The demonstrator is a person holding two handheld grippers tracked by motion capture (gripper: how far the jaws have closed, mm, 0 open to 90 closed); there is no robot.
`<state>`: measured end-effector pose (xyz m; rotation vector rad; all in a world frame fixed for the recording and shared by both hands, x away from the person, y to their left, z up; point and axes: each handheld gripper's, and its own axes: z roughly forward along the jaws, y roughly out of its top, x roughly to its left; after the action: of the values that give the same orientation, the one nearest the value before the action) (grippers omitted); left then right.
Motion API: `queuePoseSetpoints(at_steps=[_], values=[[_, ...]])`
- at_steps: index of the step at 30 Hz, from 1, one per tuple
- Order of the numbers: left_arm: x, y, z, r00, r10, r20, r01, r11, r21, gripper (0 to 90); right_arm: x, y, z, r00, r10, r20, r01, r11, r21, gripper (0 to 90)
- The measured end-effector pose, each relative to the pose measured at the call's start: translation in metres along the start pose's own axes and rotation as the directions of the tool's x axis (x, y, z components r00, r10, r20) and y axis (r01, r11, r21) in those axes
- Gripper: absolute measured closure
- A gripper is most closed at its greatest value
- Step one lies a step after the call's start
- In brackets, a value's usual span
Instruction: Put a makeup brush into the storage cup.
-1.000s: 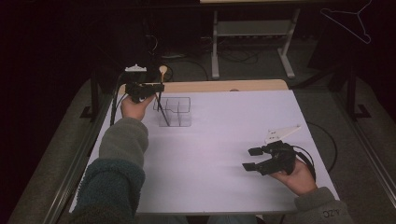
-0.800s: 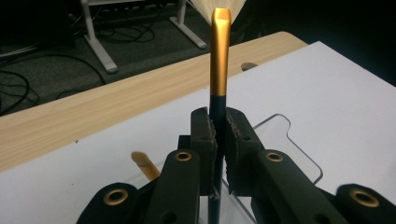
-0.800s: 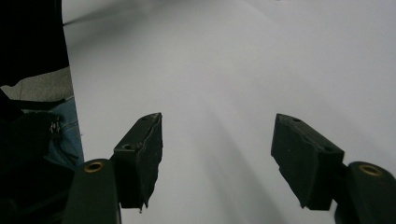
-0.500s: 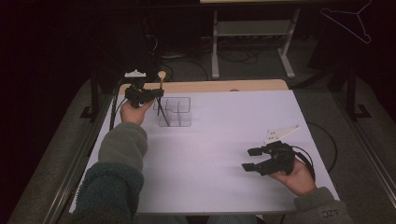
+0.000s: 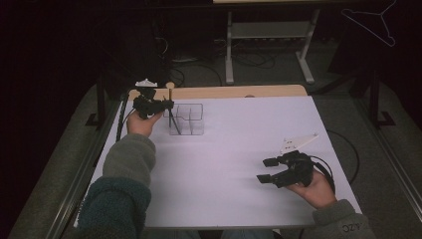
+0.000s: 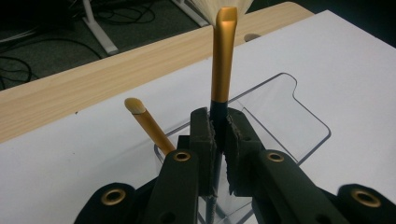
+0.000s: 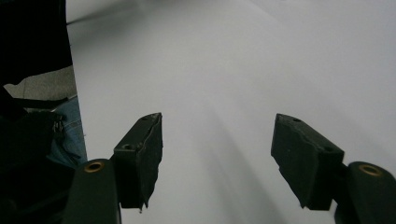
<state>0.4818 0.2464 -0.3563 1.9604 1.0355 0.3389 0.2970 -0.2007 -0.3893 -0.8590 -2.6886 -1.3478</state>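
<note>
A clear plastic organizer (image 5: 195,115) (image 6: 299,116) stands at the far left of the white table. My left gripper (image 5: 166,104) (image 6: 219,123) is over its left end, shut on the black handle of an upright brush (image 5: 170,95) (image 6: 222,60) with a gold ferrule. The handle's lower end reaches down into the organizer. A second gold-handled brush (image 6: 149,123) leans in the organizer to the left of the jaws. My right gripper (image 5: 266,170) (image 7: 217,154) rests near the front right of the table, open, with only white surface between its jaws.
The white table top (image 5: 239,149) has a bare wooden strip (image 5: 239,92) along its far edge. Beyond it stand a metal stand (image 5: 268,45) and cables on the dark floor. A wire hanger (image 5: 370,22) hangs at the upper right.
My left gripper has sunk slightly with the brush toward the organizer. The right gripper has stayed in place.
</note>
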Motion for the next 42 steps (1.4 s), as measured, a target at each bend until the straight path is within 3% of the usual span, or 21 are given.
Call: queuePoseSetpoints(at_steps=[6,14,16,17,29,42], values=[[-0.002,-0.001,0.001,0.9998,0.016,-0.012,-0.015,0.9992,0.037,80.7,0.0,0.0,0.0,1.0,-0.002,-0.003,0.002,1.0,-0.003,32.7],[-0.005,0.0,-0.003,0.9997,0.022,-0.011,-0.022,0.999,0.039,76.6,0.0,0.0,-0.001,1.0,0.001,0.001,-0.001,1.0,-0.006,32.7],[-0.006,0.001,-0.006,0.9989,0.045,-0.011,-0.044,0.9976,0.054,75.5,0.0,0.0,-0.001,1.0,0.001,0.004,-0.001,1.0,-0.006,32.6],[-0.007,0.001,-0.006,0.9993,0.035,-0.01,-0.034,0.9985,0.042,75.2,-0.001,0.0,-0.001,1.0,0.0,0.008,0.0,1.0,-0.007,32.5],[-0.016,0.004,-0.017,0.9972,0.075,0.011,-0.075,0.9959,0.051,70.8,-0.003,-0.001,-0.005,0.9992,0.007,0.04,-0.006,1.0,-0.024,30.8],[-0.02,0.0,-0.024,0.9971,0.071,0.027,-0.072,0.9965,0.043,66.9,-0.005,-0.001,-0.008,0.9971,0.013,0.074,-0.01,0.999,-0.038,28.5]])
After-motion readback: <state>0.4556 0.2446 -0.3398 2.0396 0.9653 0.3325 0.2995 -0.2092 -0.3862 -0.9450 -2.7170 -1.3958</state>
